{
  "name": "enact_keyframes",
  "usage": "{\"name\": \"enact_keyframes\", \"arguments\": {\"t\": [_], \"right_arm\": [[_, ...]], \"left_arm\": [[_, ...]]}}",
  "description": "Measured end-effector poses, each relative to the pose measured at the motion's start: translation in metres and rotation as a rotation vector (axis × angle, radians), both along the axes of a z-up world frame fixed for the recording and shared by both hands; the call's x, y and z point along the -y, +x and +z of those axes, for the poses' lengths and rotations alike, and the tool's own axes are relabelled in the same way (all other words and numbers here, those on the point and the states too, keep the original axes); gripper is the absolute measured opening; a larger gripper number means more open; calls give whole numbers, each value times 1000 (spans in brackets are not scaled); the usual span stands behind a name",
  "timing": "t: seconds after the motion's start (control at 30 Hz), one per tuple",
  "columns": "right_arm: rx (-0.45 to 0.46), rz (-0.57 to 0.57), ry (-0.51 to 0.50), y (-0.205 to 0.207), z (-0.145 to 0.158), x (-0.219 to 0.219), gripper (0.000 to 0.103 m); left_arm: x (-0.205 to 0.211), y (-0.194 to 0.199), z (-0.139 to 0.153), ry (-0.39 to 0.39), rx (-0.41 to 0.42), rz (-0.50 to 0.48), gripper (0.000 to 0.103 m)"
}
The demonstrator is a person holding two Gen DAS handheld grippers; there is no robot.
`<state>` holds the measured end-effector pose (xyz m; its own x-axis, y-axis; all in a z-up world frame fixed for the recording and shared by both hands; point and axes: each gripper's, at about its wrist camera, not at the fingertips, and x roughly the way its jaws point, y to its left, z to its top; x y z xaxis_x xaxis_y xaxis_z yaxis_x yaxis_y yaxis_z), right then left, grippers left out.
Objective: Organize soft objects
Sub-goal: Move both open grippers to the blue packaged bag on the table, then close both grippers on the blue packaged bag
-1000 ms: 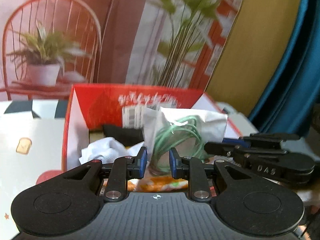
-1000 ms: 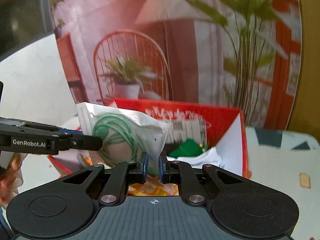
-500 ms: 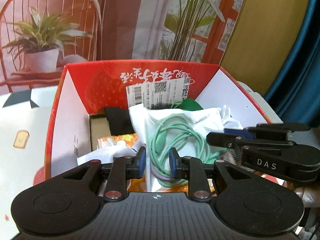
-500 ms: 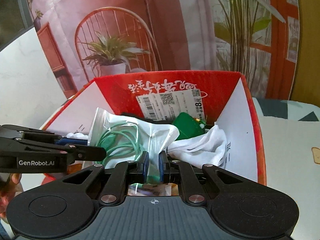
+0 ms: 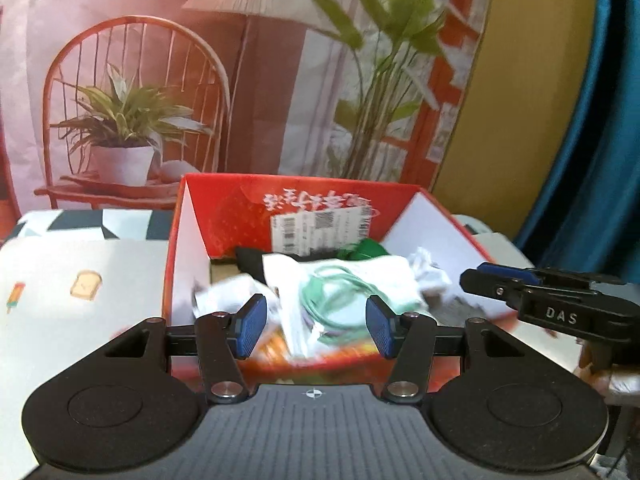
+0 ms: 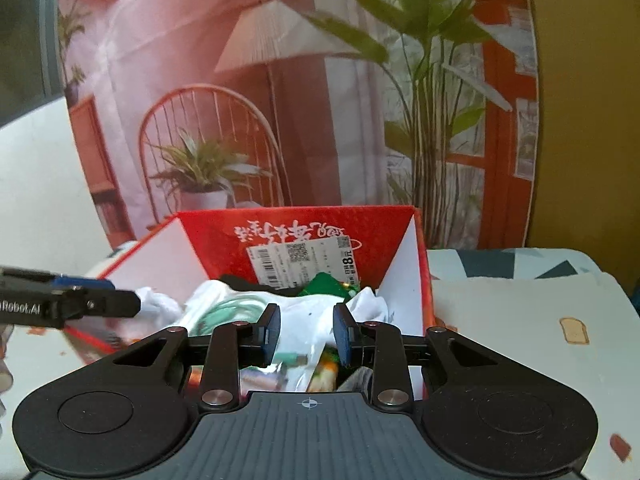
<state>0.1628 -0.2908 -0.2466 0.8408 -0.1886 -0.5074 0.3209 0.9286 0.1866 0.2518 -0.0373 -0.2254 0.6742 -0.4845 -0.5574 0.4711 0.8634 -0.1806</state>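
A clear plastic bag with a coiled green cable [image 5: 340, 292] lies on top of the pile inside the red cardboard box [image 5: 296, 192]. My left gripper [image 5: 315, 328] hovers at the box's near edge, its jaws opening. The bag shows in the gap between its blue pads [image 5: 250, 326], but they do not touch it. In the right wrist view the same bag [image 6: 240, 306] lies just ahead of my right gripper [image 6: 307, 330]. That gripper's jaws are opening too, with nothing pressed between them. Each gripper appears side-on in the other's view, the right gripper [image 5: 496, 280] and the left gripper [image 6: 100, 296].
The box also holds white cloth [image 5: 428, 272], a green item [image 6: 324, 284], something black [image 5: 248, 258] and an orange patterned packet [image 5: 276, 344]. A printed backdrop of chair and plants [image 5: 132, 120] stands behind. The tablecloth with a toast print [image 5: 86, 284] flanks the box.
Both grippers were shut on the cable bag; both have let go and spread their jaws. The bag now rests in the box, and both grippers have drawn back from it.
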Motion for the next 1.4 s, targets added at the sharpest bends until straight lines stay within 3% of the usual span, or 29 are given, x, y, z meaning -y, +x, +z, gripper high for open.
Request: {"name": "enact_keyframes", "arguments": {"t": [0.23,0.47,0.77,1.07,1.4], "right_arm": [[-1,41,37,-55,5,-25,27],[-92,32,85,-105,-19,-53,28],[-239,54,70,-151,-40,-86,35],[-350,122,89,-151,-58,-94,39],[-343,137,178,-116,-76,-89,40]], "left_arm": [[-17,-58,-17,-26,-10,-8,57],[-27,-99,-53,-43,-102,-2,57],[-30,-126,-66,-37,-119,-41,57],[-32,-122,-79,-58,-160,-8,56],[-39,-117,-88,-71,-184,41,56]]}}
